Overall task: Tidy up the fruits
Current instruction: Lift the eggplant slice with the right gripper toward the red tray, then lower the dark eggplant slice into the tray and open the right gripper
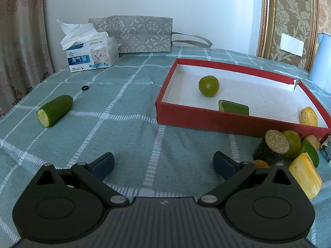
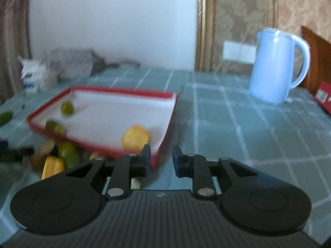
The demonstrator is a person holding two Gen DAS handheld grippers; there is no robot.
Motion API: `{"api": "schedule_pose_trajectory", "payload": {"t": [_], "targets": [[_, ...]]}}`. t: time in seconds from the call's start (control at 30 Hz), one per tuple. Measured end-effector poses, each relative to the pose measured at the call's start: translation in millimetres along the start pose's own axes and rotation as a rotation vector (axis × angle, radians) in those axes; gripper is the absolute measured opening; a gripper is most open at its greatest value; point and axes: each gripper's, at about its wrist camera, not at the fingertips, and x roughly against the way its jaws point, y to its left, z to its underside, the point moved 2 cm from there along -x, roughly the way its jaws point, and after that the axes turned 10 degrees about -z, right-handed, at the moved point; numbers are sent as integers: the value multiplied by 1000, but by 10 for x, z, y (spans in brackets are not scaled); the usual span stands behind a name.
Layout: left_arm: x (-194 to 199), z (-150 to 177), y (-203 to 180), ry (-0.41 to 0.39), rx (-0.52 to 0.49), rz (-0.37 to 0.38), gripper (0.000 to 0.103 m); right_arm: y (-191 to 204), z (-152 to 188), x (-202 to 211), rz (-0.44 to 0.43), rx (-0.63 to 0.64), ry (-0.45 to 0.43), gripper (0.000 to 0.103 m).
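Note:
A red box (image 1: 182,122) with a white inside holds a green round fruit (image 1: 208,86), a cut green piece (image 1: 233,107) and a yellow piece (image 1: 308,116). A cut cucumber piece (image 1: 54,110) lies on the cloth at the left. A pile of green and yellow pieces (image 1: 289,148) lies in front of the box. My left gripper (image 1: 163,163) is open and empty over the cloth. In the blurred right wrist view, my right gripper (image 2: 161,159) is open with a narrow gap, empty, at the near corner of the red box (image 2: 163,144), close to the yellow piece (image 2: 135,137).
A tissue box (image 1: 92,56) and a grey patterned bag (image 1: 140,34) stand at the back left. A small black ring (image 1: 84,88) lies on the green checked tablecloth (image 1: 128,107). A light blue jug (image 2: 273,66) stands at the back right.

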Motion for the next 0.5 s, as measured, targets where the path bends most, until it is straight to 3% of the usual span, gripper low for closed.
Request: {"api": "schedule_pose_trajectory", "payload": {"t": [0.2,0.33,0.5], "targets": [[0,0,0,0,0,0,103,189,66,-135,-49,38,23,26],[0,-1,0,0,0,0,103,287,48,-75,-74,47,9,46],[0,-1,-1,0,0,0,103,337,104,-69,-139,33,46,47]]}}
